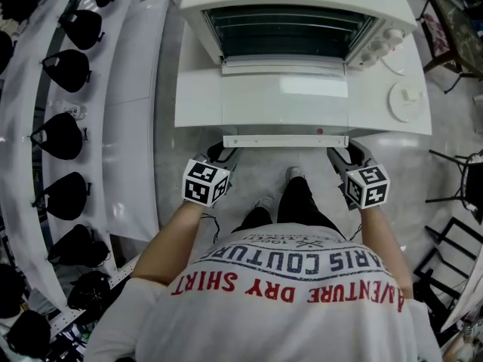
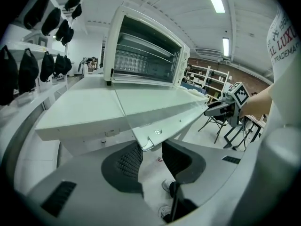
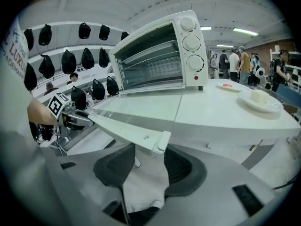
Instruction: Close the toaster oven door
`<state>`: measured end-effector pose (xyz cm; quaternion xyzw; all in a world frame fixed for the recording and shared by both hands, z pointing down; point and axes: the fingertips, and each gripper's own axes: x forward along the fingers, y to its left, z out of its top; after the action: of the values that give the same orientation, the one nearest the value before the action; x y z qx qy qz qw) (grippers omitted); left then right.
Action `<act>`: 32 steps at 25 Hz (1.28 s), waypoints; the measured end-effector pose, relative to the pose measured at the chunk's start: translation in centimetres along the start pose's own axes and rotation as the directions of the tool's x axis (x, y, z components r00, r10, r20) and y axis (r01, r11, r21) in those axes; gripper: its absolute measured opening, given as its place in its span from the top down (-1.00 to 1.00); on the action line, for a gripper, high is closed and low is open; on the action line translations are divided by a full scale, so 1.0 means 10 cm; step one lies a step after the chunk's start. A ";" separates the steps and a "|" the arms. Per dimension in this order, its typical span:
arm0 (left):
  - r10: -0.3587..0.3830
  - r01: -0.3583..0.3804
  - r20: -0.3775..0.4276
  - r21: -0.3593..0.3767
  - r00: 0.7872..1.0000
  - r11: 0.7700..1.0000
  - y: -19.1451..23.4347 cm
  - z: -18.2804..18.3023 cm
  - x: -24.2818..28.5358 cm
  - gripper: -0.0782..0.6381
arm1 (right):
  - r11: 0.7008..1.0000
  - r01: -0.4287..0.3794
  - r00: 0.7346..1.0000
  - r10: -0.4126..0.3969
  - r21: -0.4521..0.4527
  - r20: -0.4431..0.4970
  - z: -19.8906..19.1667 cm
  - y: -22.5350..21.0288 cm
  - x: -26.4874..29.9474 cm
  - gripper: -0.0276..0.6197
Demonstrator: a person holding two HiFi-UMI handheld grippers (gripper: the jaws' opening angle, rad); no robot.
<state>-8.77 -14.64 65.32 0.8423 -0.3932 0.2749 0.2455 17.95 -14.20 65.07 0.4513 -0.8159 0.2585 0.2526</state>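
1. The toaster oven (image 1: 302, 10) stands at the back of the white tabletop (image 1: 198, 100). Its cavity is open toward the person, and its dials (image 1: 379, 45) sit on its right side
2. Its door (image 1: 285, 96) is swung down and lies about level over the tabletop with the glass facing up. The handle (image 1: 285, 140) along its free edge juts just past the tabletop's front edge
3. The left tongs (image 2: 149, 150) sit at the handle's left end, which lies between the tips of the ribbed pads (image 2: 129, 161). The end meets one pad's tip and a sliver of gap shows at the other, so these tongs are released, not clenched on the handle
4. The right tongs (image 3: 146, 150) are at the handle's right end (the mirror of the left pair). The end piece is close to one pad and a clear gap shows at the other, so these are released too
5. In the head view each pair points away from the person and down toward the handle. One marker cube (image 1: 205, 182) faces up at the left and the other at the right
6. A white plate (image 1: 407, 100) rests on the tabletop to the right of the door, well apart from it
7. Black caps (image 1: 68, 70) hang in a row on a white rack to the left of the tabletop
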 end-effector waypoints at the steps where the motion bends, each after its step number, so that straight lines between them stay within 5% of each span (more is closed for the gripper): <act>1: 0.001 -0.001 0.002 -0.003 1.000 1.000 0.00 0.00 0.00 0.37 | 1.000 -0.004 1.000 0.004 0.005 0.003 0.00 0.00 -0.01 0.31; 32: -0.006 0.011 0.137 -0.042 0.991 0.999 -0.17 0.60 -0.50 0.43 | 1.000 -0.024 0.988 0.024 -0.005 0.151 0.61 0.11 -0.47 0.44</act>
<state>-8.48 -14.82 57.35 0.8554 -0.4113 0.2071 0.2372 18.08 -14.77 57.28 0.4594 -0.8385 0.2252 0.1877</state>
